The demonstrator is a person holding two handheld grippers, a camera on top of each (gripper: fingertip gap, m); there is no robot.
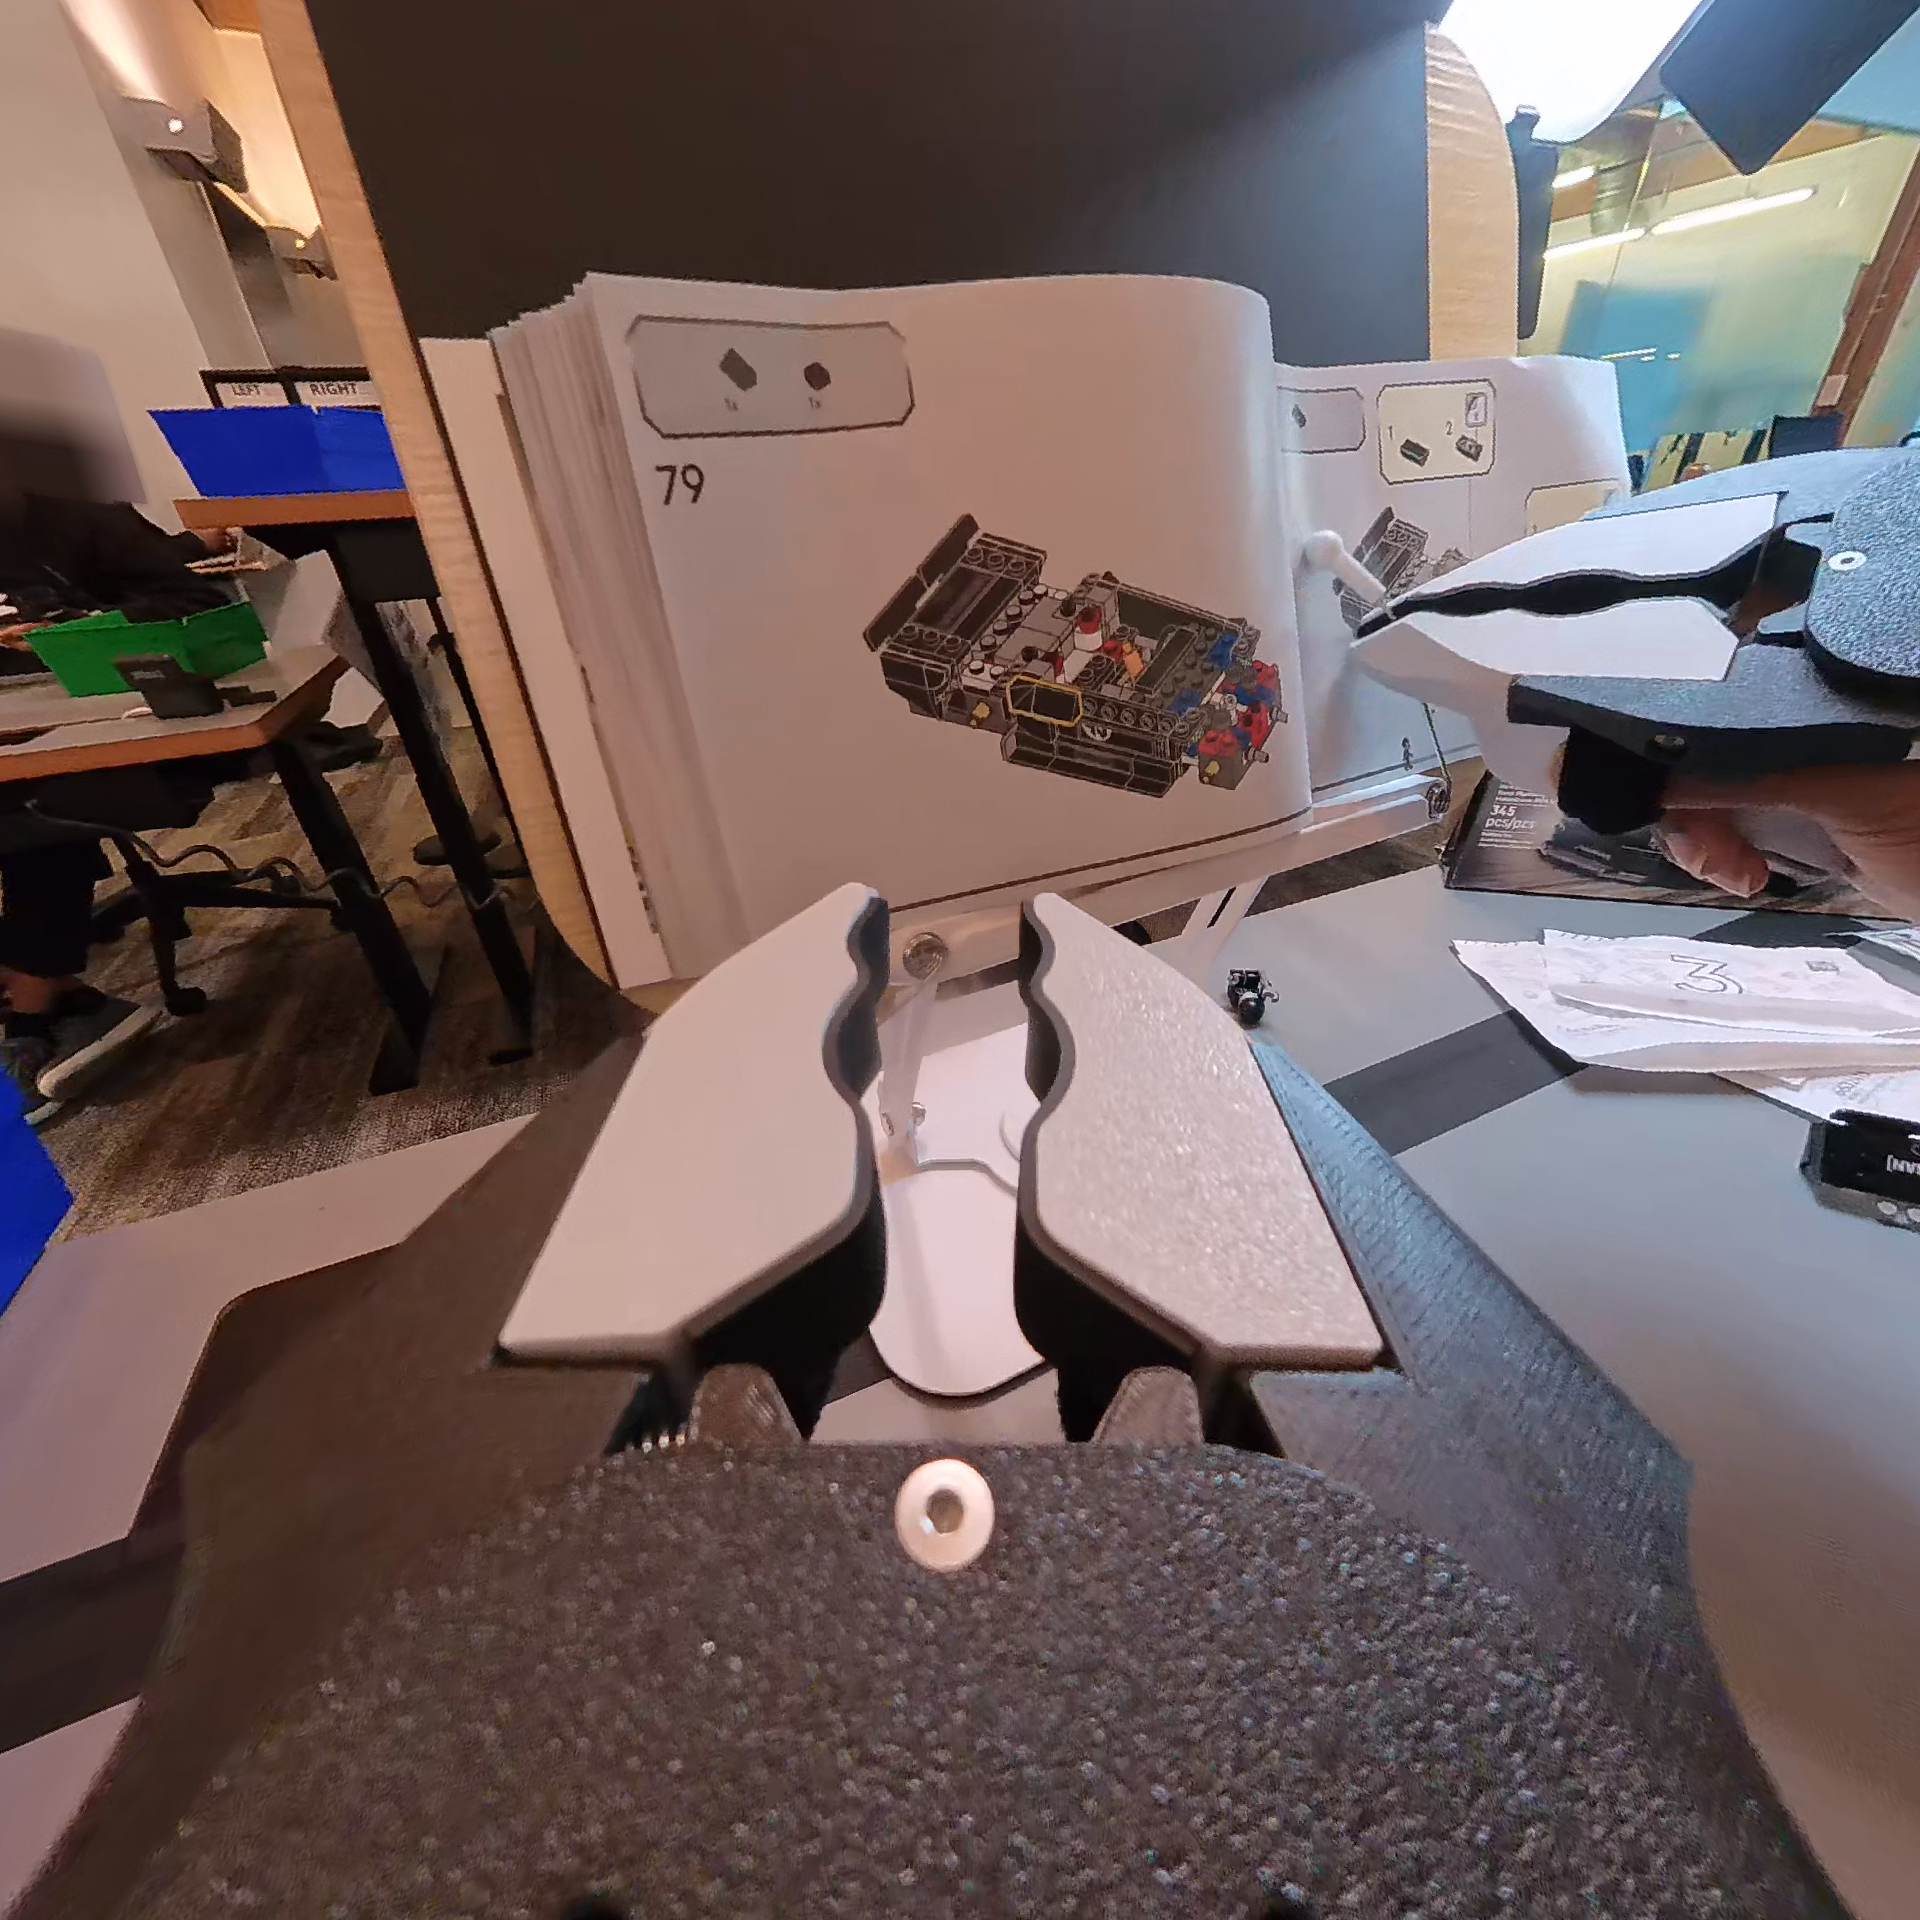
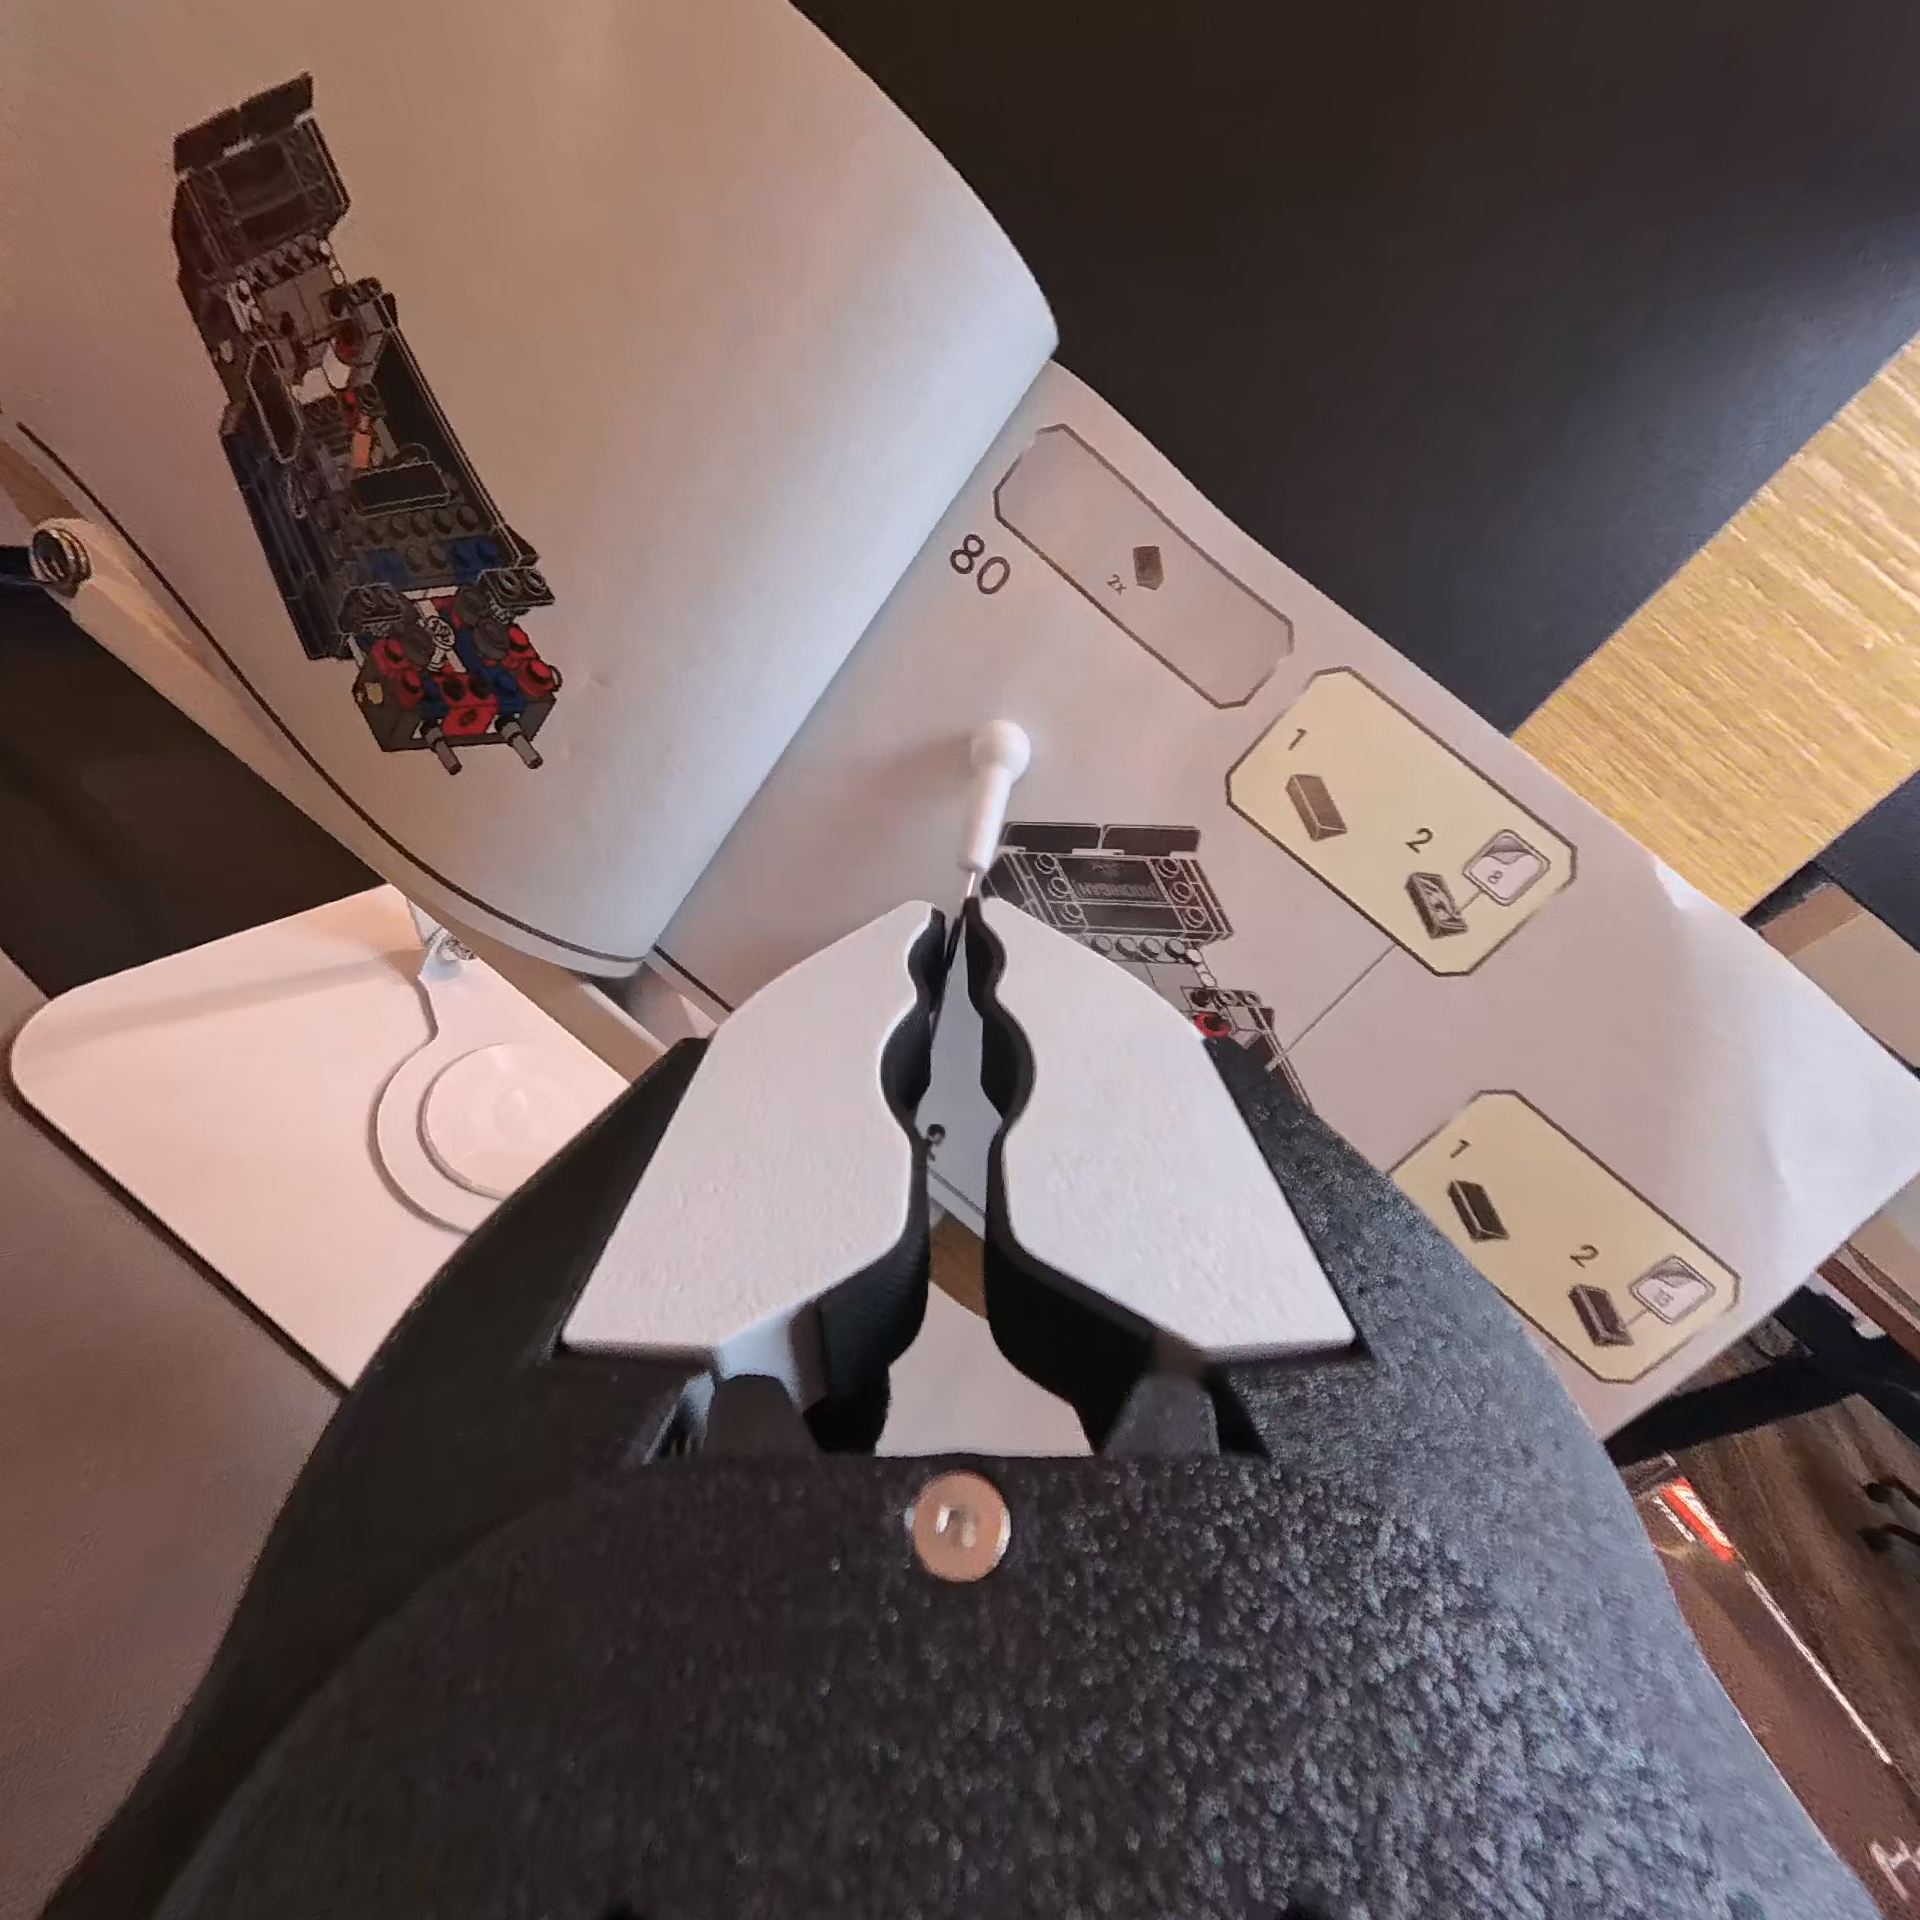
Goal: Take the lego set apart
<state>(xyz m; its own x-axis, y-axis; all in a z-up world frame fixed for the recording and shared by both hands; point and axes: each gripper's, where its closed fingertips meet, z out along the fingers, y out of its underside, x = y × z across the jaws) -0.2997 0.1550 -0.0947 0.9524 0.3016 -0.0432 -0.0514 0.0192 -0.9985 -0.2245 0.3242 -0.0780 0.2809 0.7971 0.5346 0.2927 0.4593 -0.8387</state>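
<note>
gripping: the right gripper has its fingertips pressed together on the thin wire page-holder arm of the book stand, just below the arm's white ball tip.
left gripper: fingers spread with a clear gap, holding nothing, hovering low over the white stand base in front of the booklet.
instruction booklet: propped open and upright on the stand, left page curling forward, drawings of a dark brick car on both pages.
lego set: only a small black lego piece shows, lying on the grey table right of the stand, apart from both grippers.
right side of table: a dark product box, paper bags lying flat.
background: a blue bin and a green bin on other desks.
</note>
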